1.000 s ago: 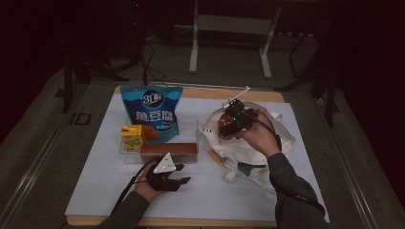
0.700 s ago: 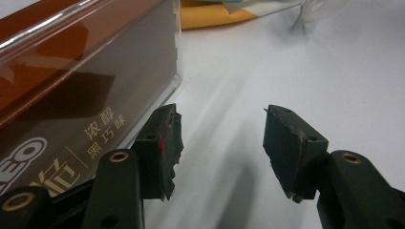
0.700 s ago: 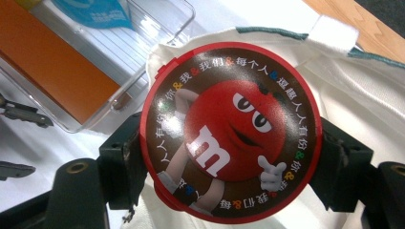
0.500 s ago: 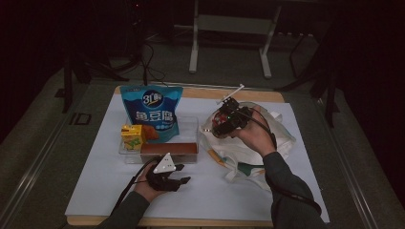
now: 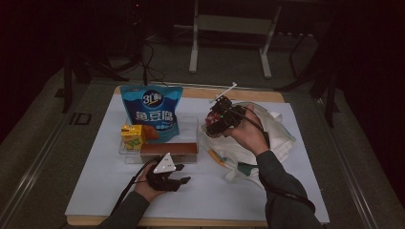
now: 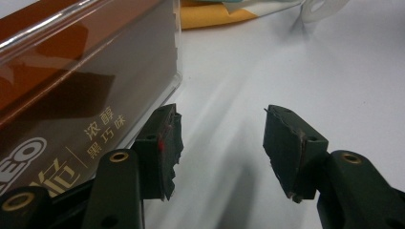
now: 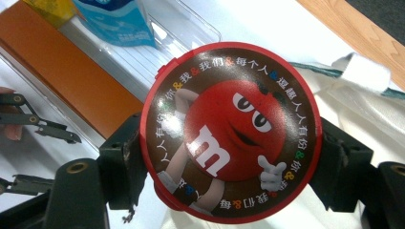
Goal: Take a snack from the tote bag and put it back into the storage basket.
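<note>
High view, table inventory. White sheet (image 5: 296,138) covering a wooden table top (image 5: 267,95). Clear plastic tray (image 5: 191,126) left of centre, carrying a blue snack pouch (image 5: 152,112) propped at its far side, a small yellow drink carton (image 5: 133,137) at its left end, and a long brown chocolate box (image 5: 168,149) lying along its near edge. White cloth bag (image 5: 279,138) spread to the right of the tray.

Right gripper (image 5: 217,119): held up above the bag's left part, between bag and tray. Right gripper view: both black pads pressed on opposite sides of a round red-rimmed candy tin (image 7: 228,131), its lid facing the camera, printed with a red cartoon character, a white "m" and a ring of small characters. Tin lifted clear of the table, bag below it on one side, tray and brown box on the other.

Left gripper (image 5: 177,181): lying low on the white sheet just in front of the brown box, grey three-cornered plate (image 5: 164,163) on top. Left gripper view: jaws partly spread, nothing between them but bare sheet; one pad (image 6: 165,148) just beside the tray's clear wall, contact not discernible.
</note>
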